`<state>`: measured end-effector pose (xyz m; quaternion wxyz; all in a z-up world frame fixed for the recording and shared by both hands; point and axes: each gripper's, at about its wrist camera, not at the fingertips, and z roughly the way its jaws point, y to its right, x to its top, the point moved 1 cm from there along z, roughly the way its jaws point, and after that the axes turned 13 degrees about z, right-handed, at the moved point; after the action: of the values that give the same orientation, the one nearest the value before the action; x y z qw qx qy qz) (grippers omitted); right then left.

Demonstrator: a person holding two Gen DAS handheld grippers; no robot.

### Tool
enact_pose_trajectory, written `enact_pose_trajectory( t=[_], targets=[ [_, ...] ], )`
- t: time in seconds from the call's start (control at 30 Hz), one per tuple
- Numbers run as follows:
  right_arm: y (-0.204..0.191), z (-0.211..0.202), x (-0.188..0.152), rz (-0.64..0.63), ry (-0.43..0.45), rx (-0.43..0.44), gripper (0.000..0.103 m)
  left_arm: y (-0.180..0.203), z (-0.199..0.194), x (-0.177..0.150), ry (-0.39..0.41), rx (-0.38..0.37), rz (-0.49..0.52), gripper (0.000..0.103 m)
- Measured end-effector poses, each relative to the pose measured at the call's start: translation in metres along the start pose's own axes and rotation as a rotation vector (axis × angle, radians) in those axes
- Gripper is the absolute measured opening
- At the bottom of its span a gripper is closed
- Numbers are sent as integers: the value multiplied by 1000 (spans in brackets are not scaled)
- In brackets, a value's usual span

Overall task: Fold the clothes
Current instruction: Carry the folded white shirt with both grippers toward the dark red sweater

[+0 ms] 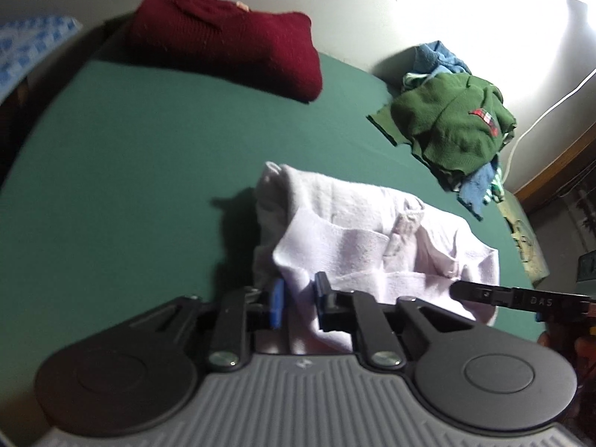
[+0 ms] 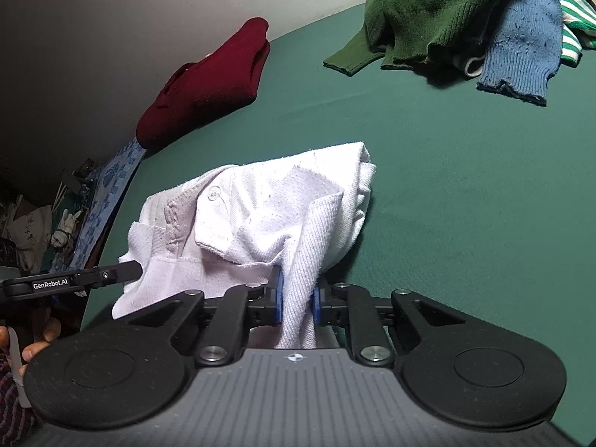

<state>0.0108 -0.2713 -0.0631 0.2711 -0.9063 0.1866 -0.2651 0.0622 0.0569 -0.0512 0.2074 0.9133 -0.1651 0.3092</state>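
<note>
My left gripper [image 1: 298, 303] had its blue-padded fingers [image 1: 276, 302] pinched on a fold of the white shirt [image 1: 357, 223], low in the centre of the left wrist view. My right gripper [image 2: 298, 298] clamped another bunched fold of the same shirt [image 2: 260, 219] between its fingers [image 2: 279, 298] — a coarse piqué weave with a ribbed collar and a clear button, half-folded into a soft lump on the green surface [image 1: 111, 171]. At the upper left lay a maroon sweater [image 1: 223, 37], knitted and folded into a thick block. At the upper right sat a loose heap: a green sweater [image 1: 450, 123] with a red badge over a blue ribbed knit [image 2: 521, 44] and a green-striped cloth [image 2: 570, 18], all crumpled.
</note>
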Motion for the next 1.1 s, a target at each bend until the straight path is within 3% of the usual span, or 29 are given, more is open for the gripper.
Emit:
enact_pose_trajectory(
  t=[0.03, 0.07, 0.23, 0.4, 0.47, 0.53, 0.6, 0.7, 0.87, 1.1],
  targets=[
    [-1, 0, 0, -2, 0, -3, 17, 0, 1, 0, 0, 3, 14, 58],
    [0, 0, 0, -1, 1, -5, 17, 0, 4, 1, -5, 5, 23, 66],
    [1, -1, -1, -5, -1, -10, 20, -1, 17, 1, -31, 20, 71, 71],
    [3, 0, -2, 5, -1, -9, 21, 4, 28, 5, -20, -13, 111, 67],
    [4, 1, -3, 9, 1, -8, 21, 3, 31, 5, -5, -17, 88, 60],
    [3, 1, -3, 2, 4, -9, 20, 3, 33, 5, 0, -35, 45, 34],
    [1, 0, -3, -1, 8, -8, 17, 7, 31, 6, 4, -31, 40, 20],
    [-2, -3, -3, -4, 24, 0, 15, 14, 29, 7, 11, -25, 32, 9],
    [-10, -15, 1, -11, 54, 30, 14, 16, 7, 20, 72, -38, 43, 5],
    [-50, -31, 23, -93, 106, 101, 13, 18, -22, 56, 167, -47, 95, 3]
  ],
)
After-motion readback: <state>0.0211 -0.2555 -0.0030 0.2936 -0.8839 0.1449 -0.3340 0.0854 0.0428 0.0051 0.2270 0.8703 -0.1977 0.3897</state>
